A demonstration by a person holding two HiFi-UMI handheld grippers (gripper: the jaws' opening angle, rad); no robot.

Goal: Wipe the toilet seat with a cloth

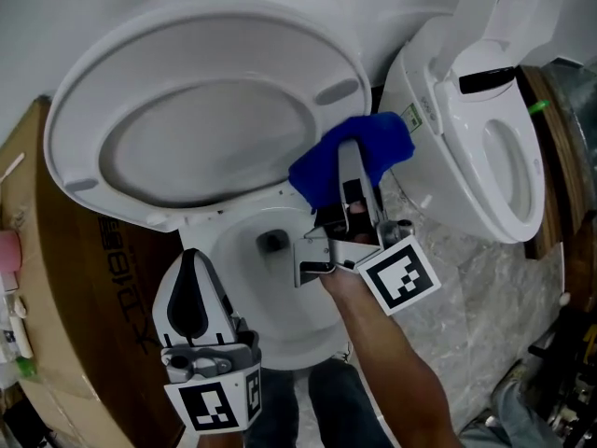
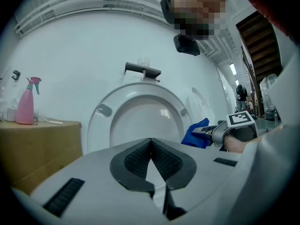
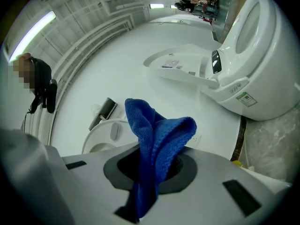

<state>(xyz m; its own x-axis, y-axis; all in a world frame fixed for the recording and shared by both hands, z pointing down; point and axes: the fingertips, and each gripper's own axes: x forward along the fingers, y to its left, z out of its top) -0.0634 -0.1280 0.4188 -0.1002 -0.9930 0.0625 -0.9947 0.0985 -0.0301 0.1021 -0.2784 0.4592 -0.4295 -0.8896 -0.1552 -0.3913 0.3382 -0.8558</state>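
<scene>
Gripping cloth [image 3: 159, 139] — R tool [image 1: 353, 171]

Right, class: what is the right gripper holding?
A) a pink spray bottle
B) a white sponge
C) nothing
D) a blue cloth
D: the blue cloth sits bunched and pinched in the right gripper.

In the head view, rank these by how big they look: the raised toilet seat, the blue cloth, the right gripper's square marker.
Largest to smallest:
raised toilet seat, clearly biggest
blue cloth
square marker, slightly smaller than the cloth, though nearer the camera
</scene>
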